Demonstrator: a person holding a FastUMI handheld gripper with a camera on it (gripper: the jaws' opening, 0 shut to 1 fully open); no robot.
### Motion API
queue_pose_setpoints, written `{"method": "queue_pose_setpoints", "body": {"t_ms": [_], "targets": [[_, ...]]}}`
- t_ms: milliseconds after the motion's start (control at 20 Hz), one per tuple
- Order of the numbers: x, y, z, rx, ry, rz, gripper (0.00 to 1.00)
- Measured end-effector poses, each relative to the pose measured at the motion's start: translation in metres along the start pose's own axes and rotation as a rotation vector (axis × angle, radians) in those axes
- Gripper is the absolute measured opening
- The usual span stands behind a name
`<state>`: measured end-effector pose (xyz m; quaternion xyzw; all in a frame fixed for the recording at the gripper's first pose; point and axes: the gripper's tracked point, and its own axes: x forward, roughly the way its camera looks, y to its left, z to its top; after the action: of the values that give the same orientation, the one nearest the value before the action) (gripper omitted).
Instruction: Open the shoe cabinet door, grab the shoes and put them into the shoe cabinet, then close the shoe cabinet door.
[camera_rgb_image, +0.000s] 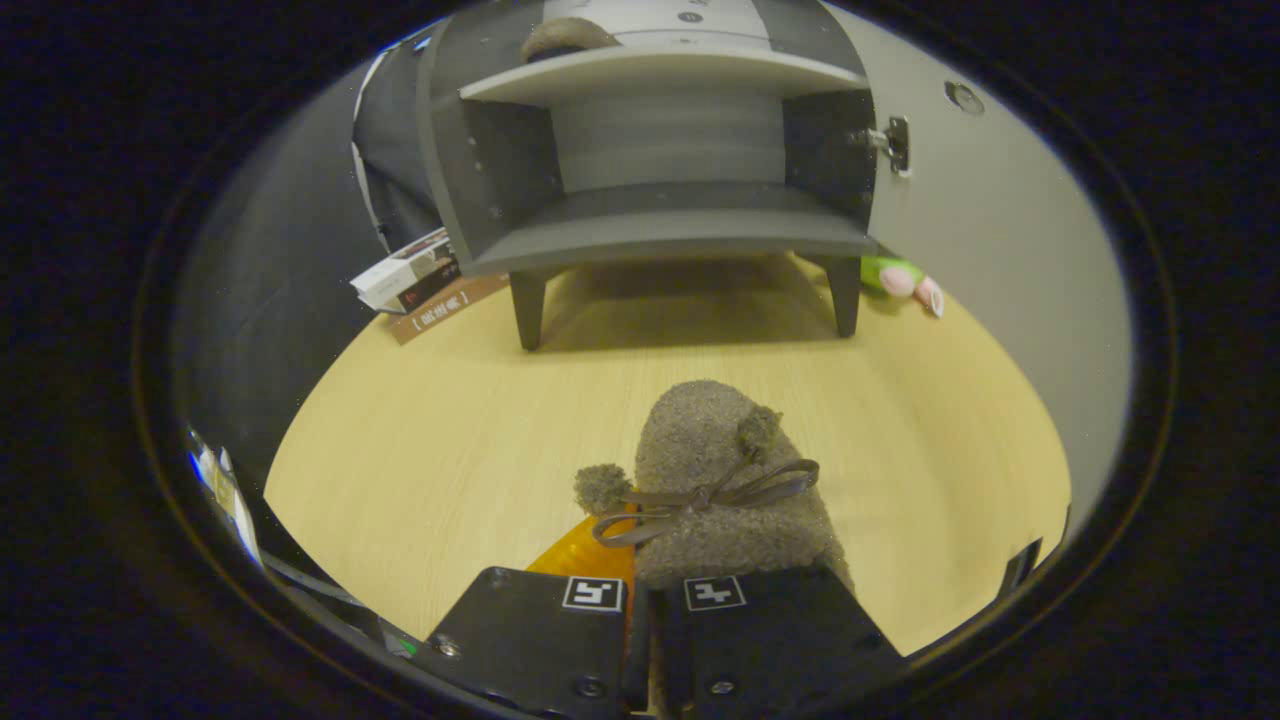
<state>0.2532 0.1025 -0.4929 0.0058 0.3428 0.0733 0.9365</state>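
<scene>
Grey fuzzy slipper (720, 480), bow and pompoms on top, pinched at its heel in the tool (640, 600); fingers nearly closed together on it. It hangs above the wood floor (430, 430), toe toward the cabinet (660, 170). Cabinet door (1000, 230) swung open at right. Second slipper (570, 38) already on the upper shelf. Books (405, 272) by the cabinet's left leg; green-pink toy (900, 280) by the right.

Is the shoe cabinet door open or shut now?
Open: the door is swung aside beyond the gripper, showing the cabinet's shelves.

Slipper (720, 480) before open cabinet (660, 160)
</scene>
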Motion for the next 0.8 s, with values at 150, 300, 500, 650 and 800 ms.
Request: {"method": "queue_pose_setpoints", "body": {"t_ms": [150, 300, 500, 650, 800], "targets": [[-0.031, 0.007, 0.047, -0.012, -0.088, 0.015, 0.09], [-0.063, 0.015, 0.096, 0.01, -0.167, 0.028, 0.09], [-0.108, 0.023, 0.172, 0.008, -0.304, 0.043, 0.09], [-0.127, 0.024, 0.233, 0.003, -0.405, 0.04, 0.09], [-0.136, 0.02, 0.29, -0.001, -0.484, 0.027, 0.09]]}}
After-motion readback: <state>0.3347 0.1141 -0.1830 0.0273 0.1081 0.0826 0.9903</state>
